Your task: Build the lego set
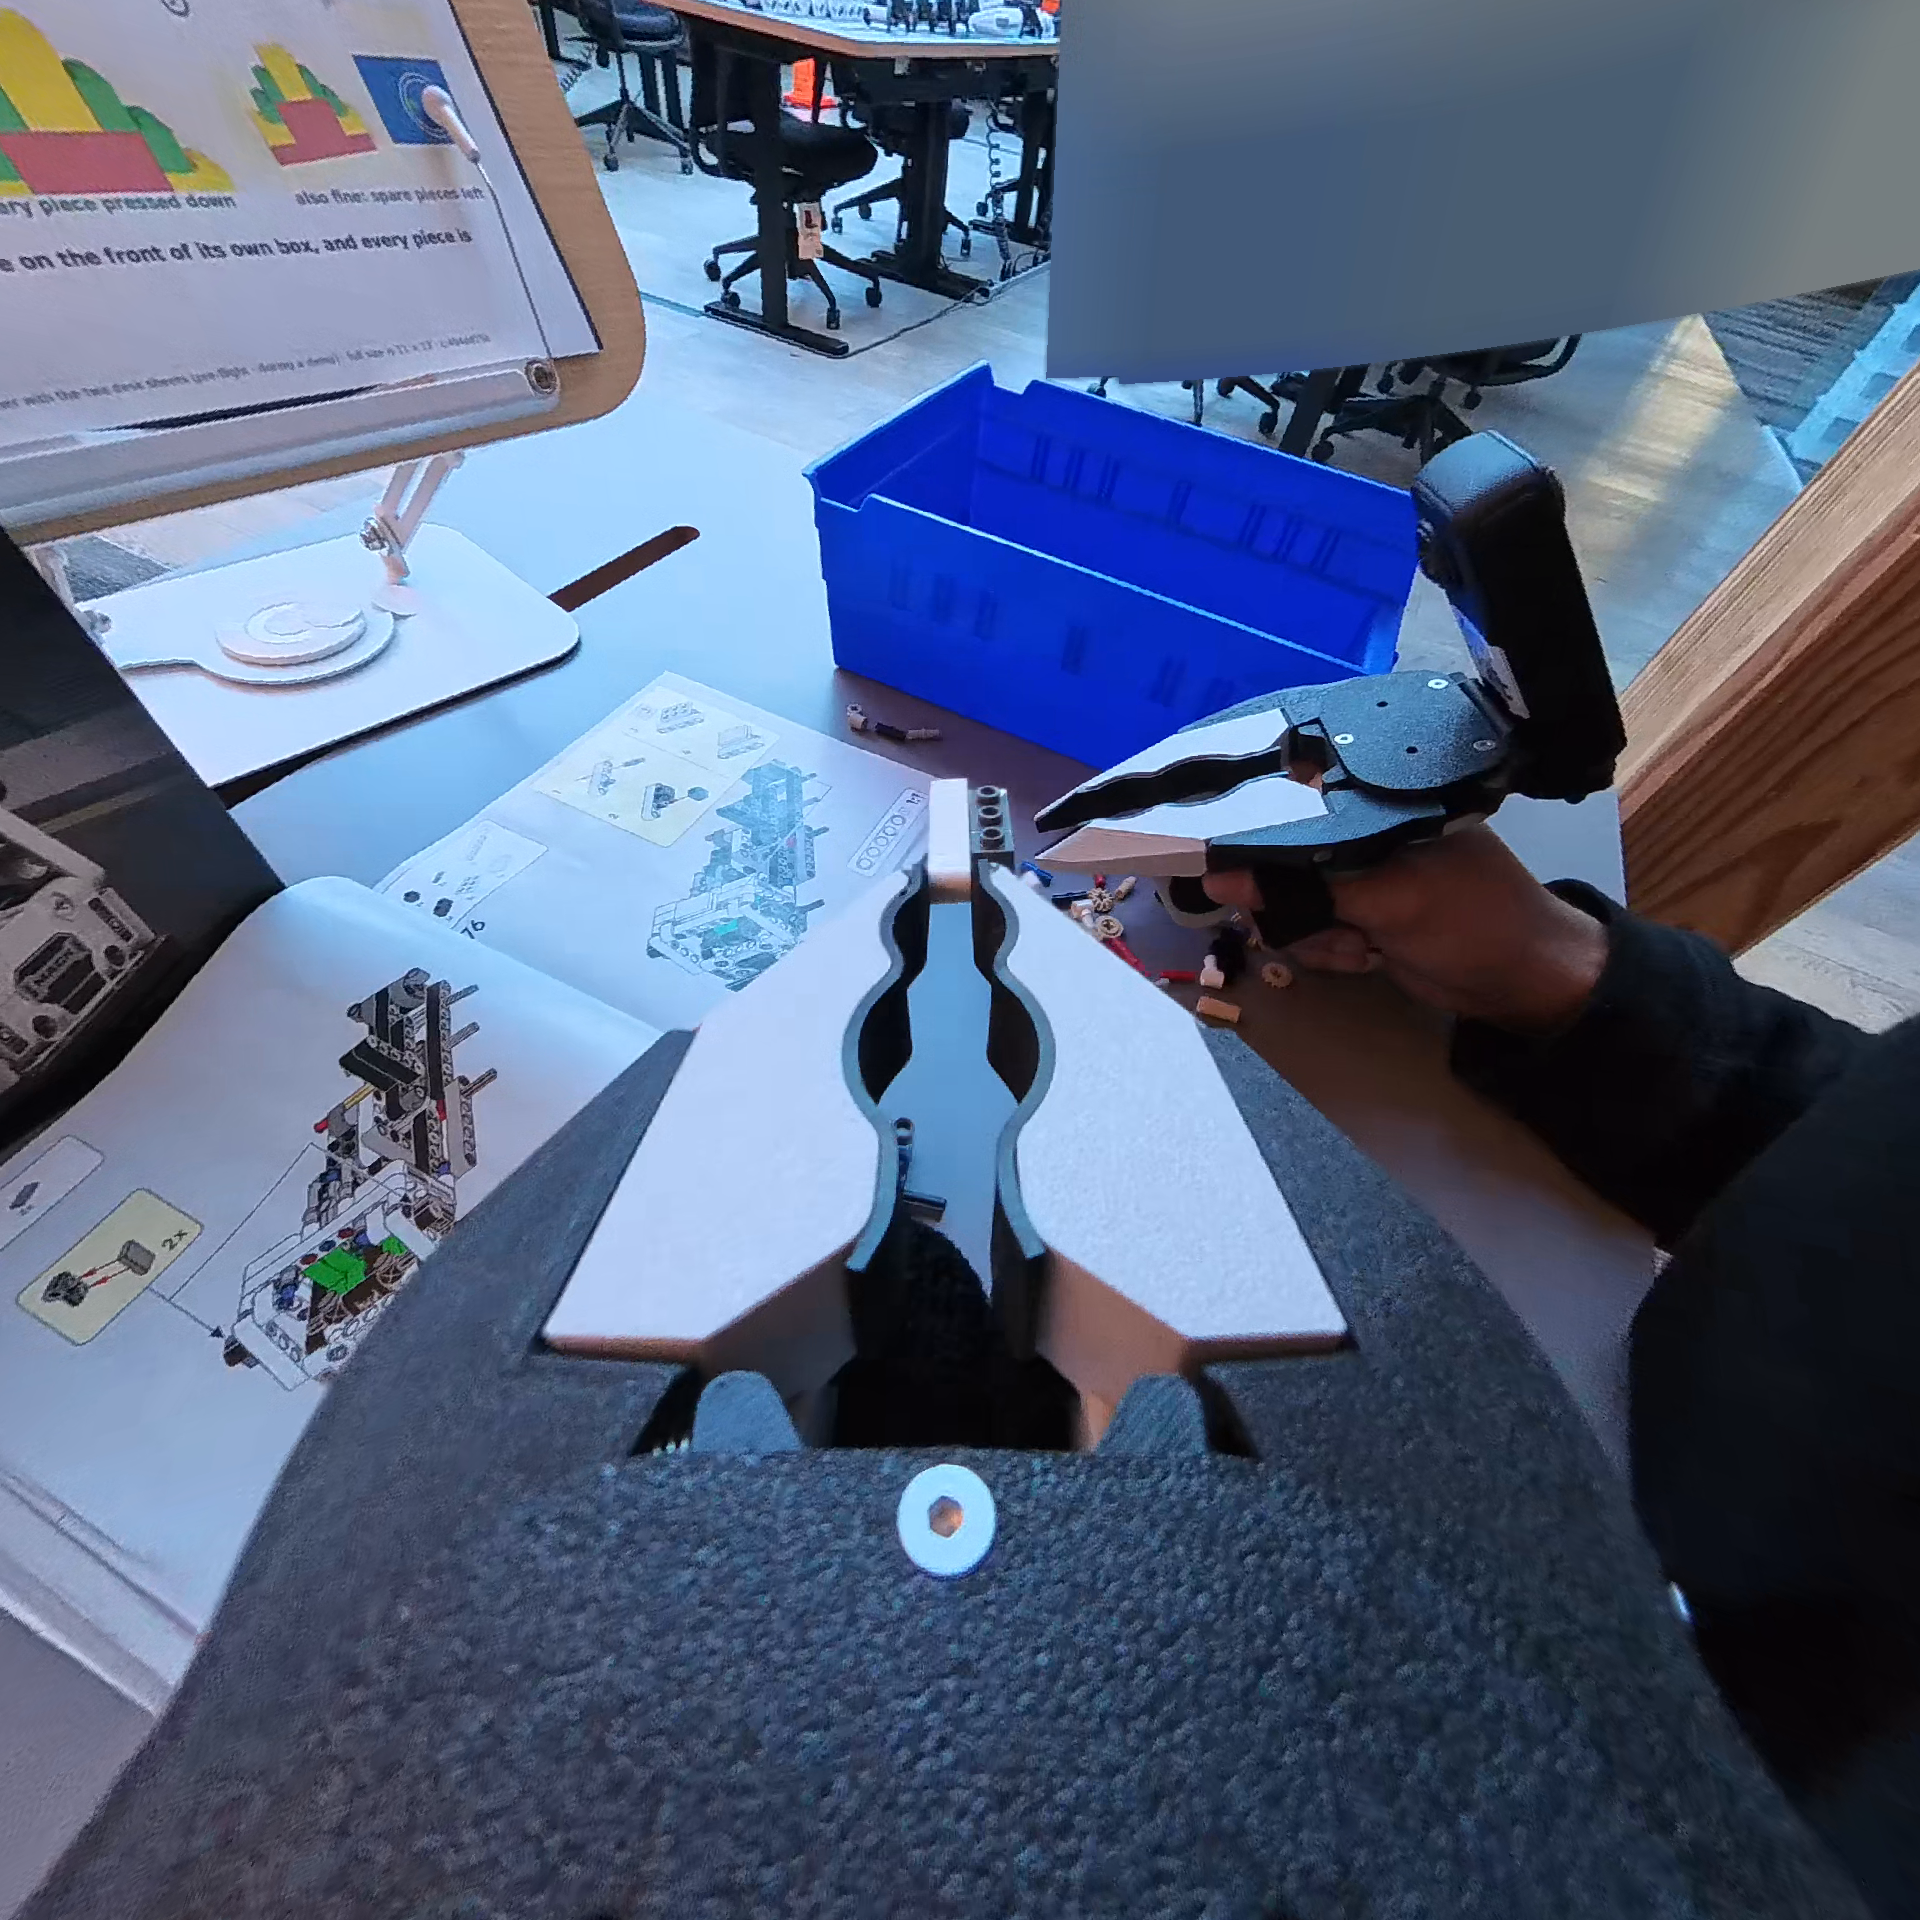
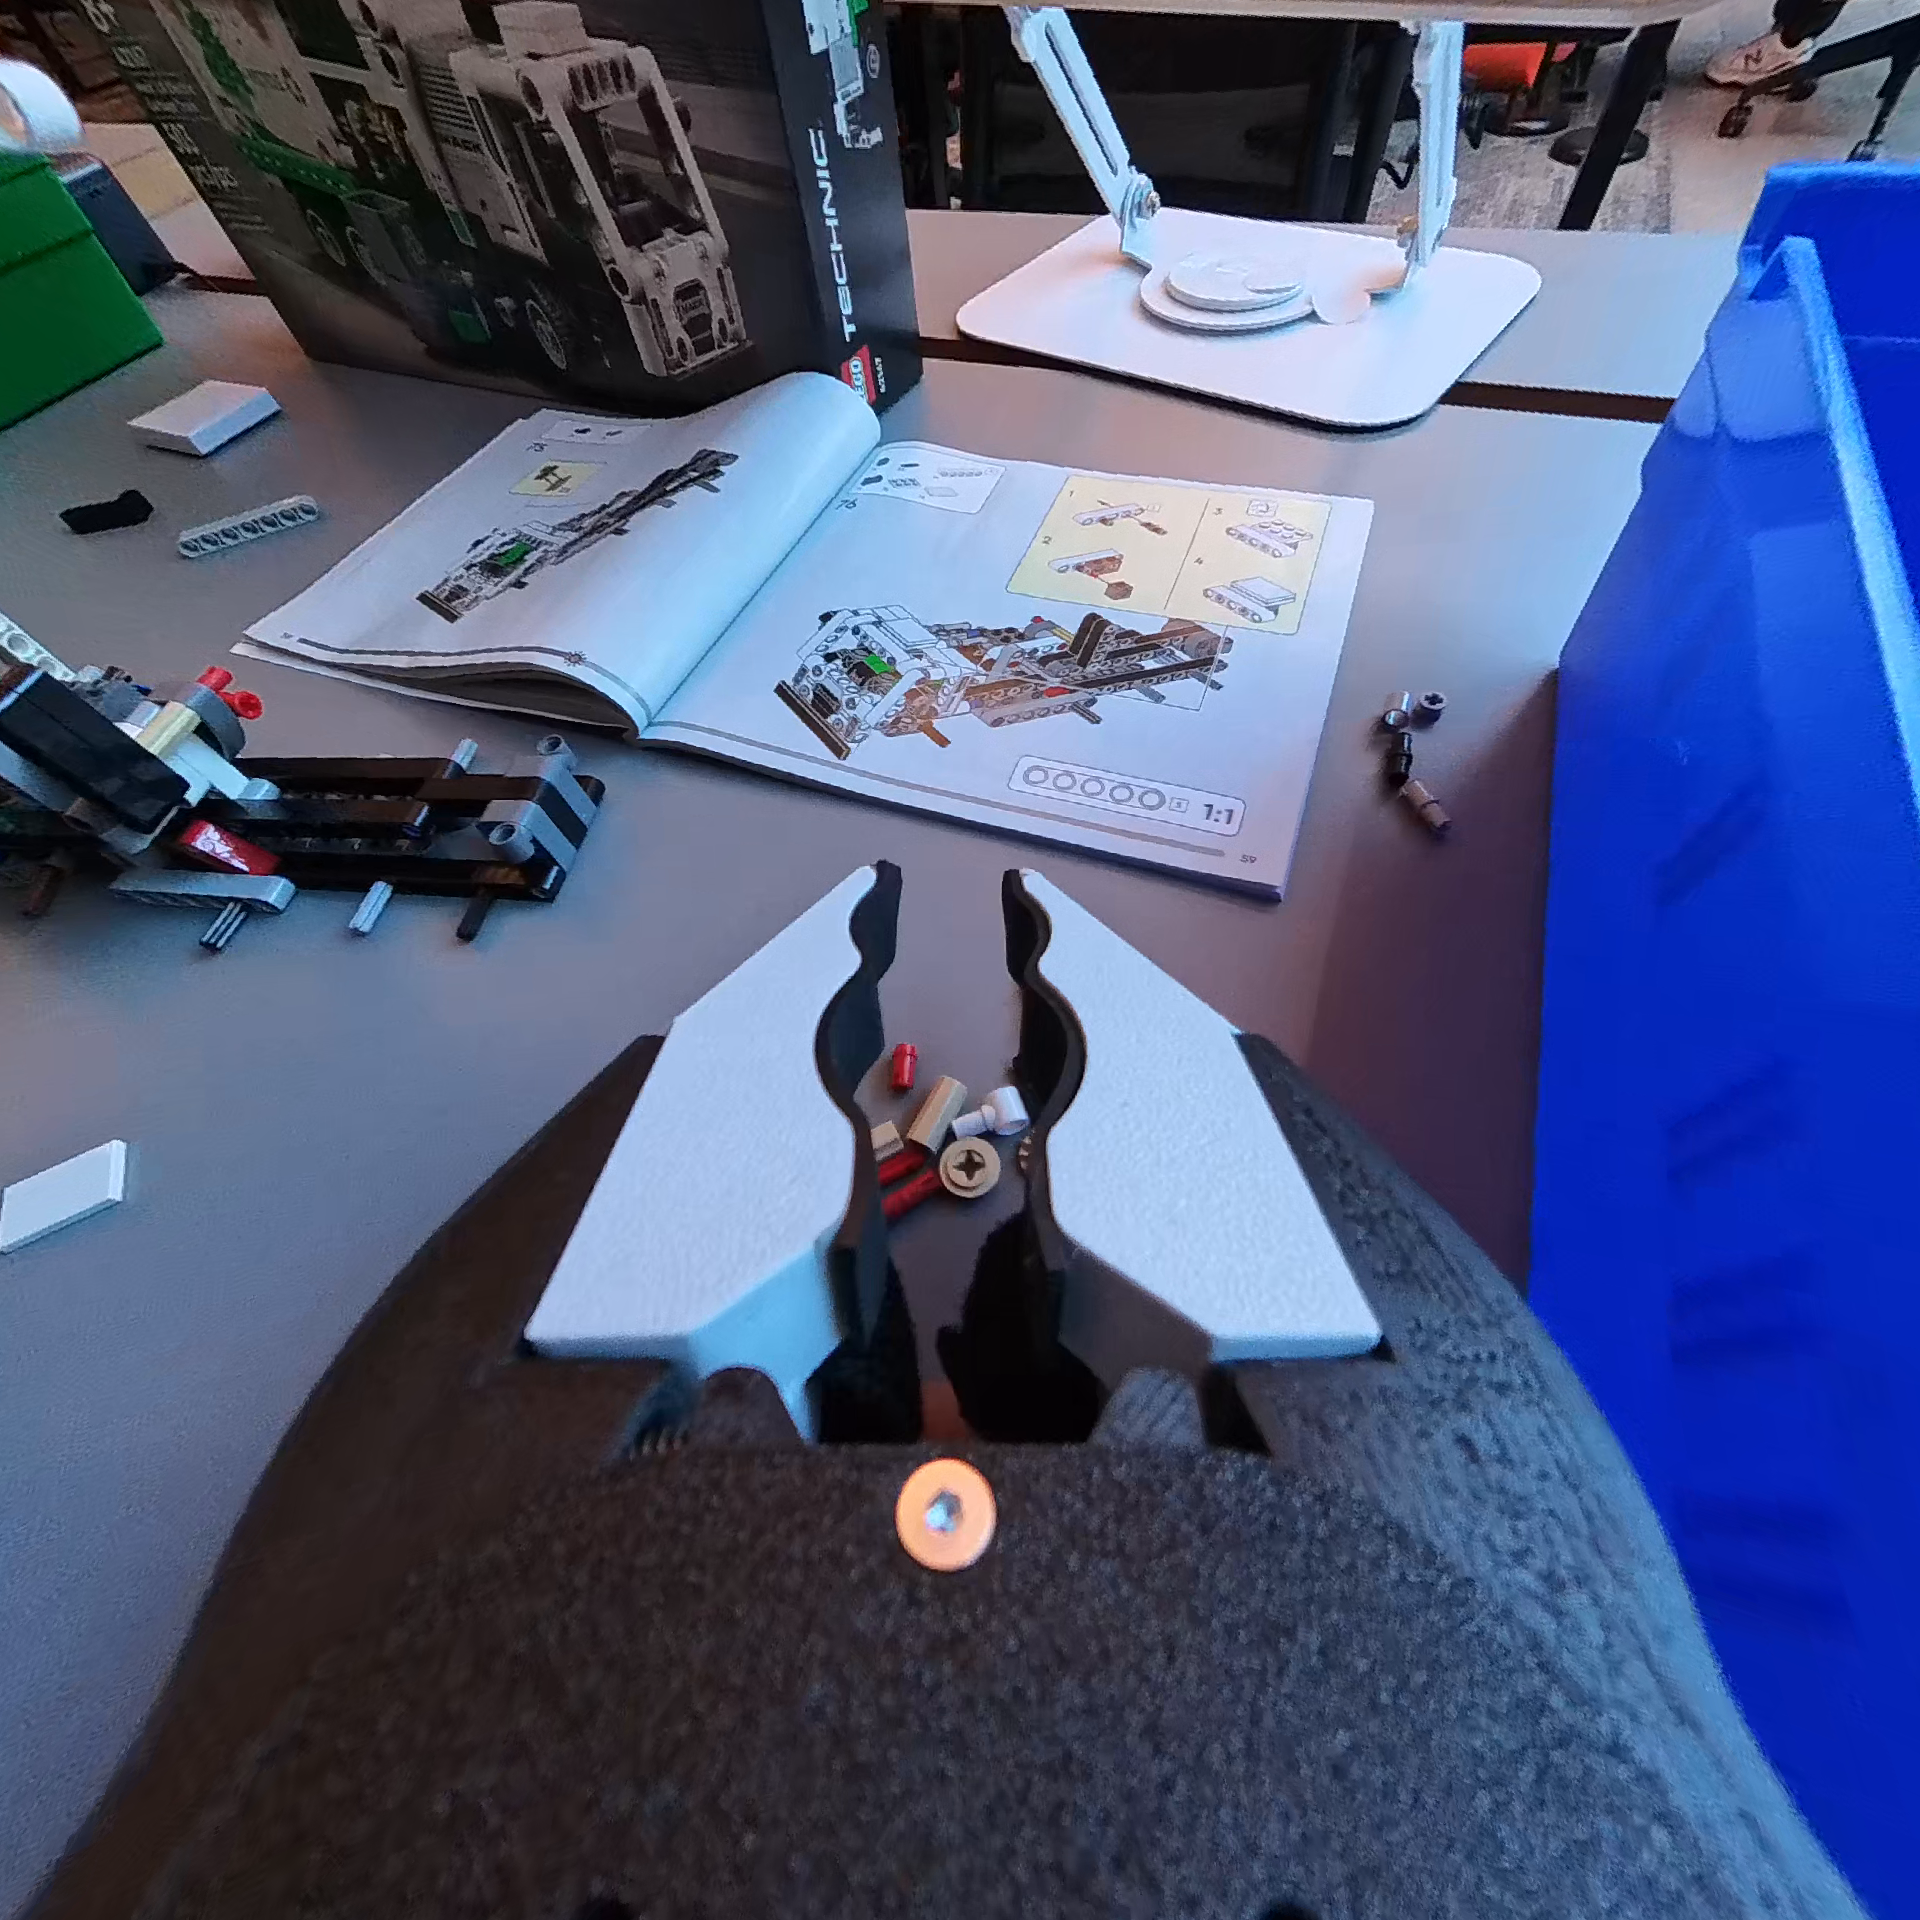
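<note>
My left gripper [image 1: 951, 878] is raised over the table, fingers clamped on a small stack: a white flat piece [image 1: 950, 836] with a dark grey studded plate [image 1: 994, 821] against its right side, both sticking out past the tips. My right gripper [image 1: 1049, 836] sits just right of that stack in the left wrist view, tips pointing left at it, a small gap between the fingers; a hand [image 1: 1444, 925] in a black sleeve holds it. In the right wrist view my right gripper [image 2: 948, 883] shows fingers apart, nothing between the tips.

Under the right gripper lies a loose pile of small parts [image 2: 940, 1132] on the grey table [image 2: 312, 1091]: red pins, a tan gear, a white connector. The open instruction booklet [image 2: 831, 623] lies beyond the tips, the set box [image 2: 540, 187] standing behind it. The partly built truck chassis [image 2: 260, 810] is at the left, well apart from both grippers. A grey beam [image 2: 247, 526], a black piece [image 2: 106, 511] and a white tile [image 2: 205, 416] lie far left; another white tile [image 2: 64, 1195] near left. A few dark pins [image 2: 1413, 748] lie right of the booklet, near the blue bin [image 1: 1101, 571]. White stand base [image 2: 1247, 312] at the far side; it carries a printed sheet [image 1: 239, 197].
</note>
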